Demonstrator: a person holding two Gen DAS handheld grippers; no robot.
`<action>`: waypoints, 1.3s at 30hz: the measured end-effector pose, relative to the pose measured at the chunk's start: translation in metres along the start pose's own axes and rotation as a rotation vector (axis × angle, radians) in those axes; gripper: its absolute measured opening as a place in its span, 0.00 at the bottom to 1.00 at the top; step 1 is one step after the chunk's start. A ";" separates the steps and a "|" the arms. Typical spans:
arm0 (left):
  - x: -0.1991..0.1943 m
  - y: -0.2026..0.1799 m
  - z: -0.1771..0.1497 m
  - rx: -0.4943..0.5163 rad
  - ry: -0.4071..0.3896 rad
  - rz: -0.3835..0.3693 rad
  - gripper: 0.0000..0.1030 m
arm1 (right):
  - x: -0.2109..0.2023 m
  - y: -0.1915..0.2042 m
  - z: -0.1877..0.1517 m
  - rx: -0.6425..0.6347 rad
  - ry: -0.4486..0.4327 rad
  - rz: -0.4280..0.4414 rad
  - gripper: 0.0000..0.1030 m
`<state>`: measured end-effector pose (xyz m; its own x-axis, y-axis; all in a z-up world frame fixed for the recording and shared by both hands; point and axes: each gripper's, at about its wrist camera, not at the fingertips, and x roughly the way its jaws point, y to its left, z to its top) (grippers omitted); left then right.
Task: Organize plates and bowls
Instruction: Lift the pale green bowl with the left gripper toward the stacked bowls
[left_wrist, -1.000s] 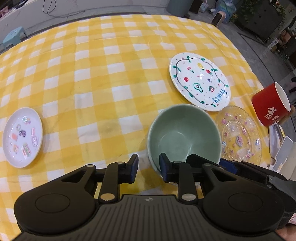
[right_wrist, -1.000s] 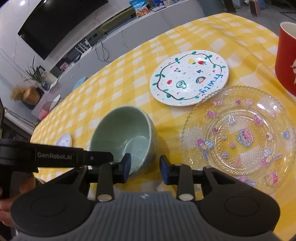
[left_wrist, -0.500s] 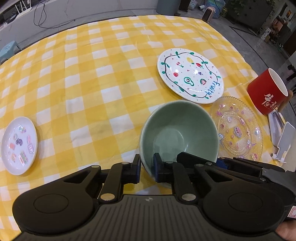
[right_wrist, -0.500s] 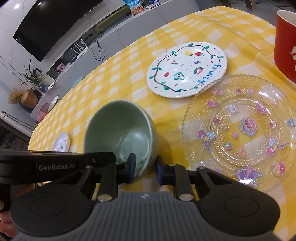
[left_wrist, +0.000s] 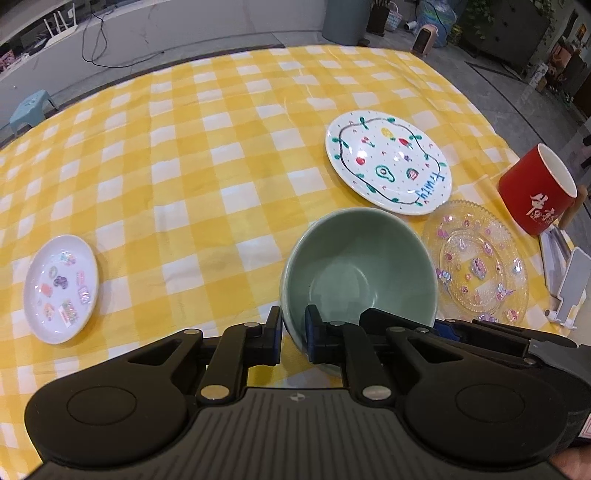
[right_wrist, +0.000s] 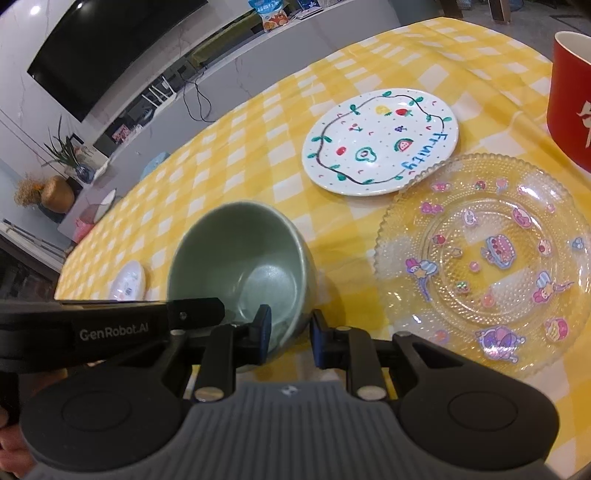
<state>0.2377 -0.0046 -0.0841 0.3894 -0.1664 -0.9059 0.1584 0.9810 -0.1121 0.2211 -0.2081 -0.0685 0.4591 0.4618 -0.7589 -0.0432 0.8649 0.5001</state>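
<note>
Two tools have just been closing on the same green bowl (left_wrist: 360, 266), and each now has the bowl's wall between its pads. The left tool (left_wrist: 293, 334) clamps the near rim, one pad outside and one inside; the right tool (right_wrist: 290, 332) pinches the rim on the bowl's other side, its left pad inside the bowl. A second ago both sets of jaws stood wider with the rim unclamped, so the grasp is made and, as I judge it, the bowl is ready to be lifted and carried to a stack.

The bowl sits on the yellow checked cloth (left_wrist: 184, 166) over the bench, just beside the clear glass plate (left_wrist: 476, 266) and near the white "fruity" plate (left_wrist: 388, 162).

Counted: one bowl; three plates, namely the fruity plate, the glass plate, and a small white sticker plate (left_wrist: 61, 288) well apart on the left; one red mug (left_wrist: 535, 194) at the right edge.
</note>
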 end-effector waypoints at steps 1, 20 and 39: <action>-0.003 0.002 0.000 -0.010 -0.006 -0.005 0.13 | -0.003 0.001 0.000 -0.001 -0.005 0.006 0.20; -0.083 0.011 -0.022 -0.137 -0.189 0.017 0.13 | -0.064 0.044 0.002 -0.101 -0.110 0.105 0.18; -0.141 0.024 -0.076 -0.239 -0.296 0.081 0.14 | -0.097 0.087 -0.020 -0.223 -0.041 0.245 0.19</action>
<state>0.1175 0.0496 0.0101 0.6421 -0.0745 -0.7630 -0.0860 0.9820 -0.1683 0.1550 -0.1733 0.0400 0.4467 0.6568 -0.6076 -0.3474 0.7531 0.5587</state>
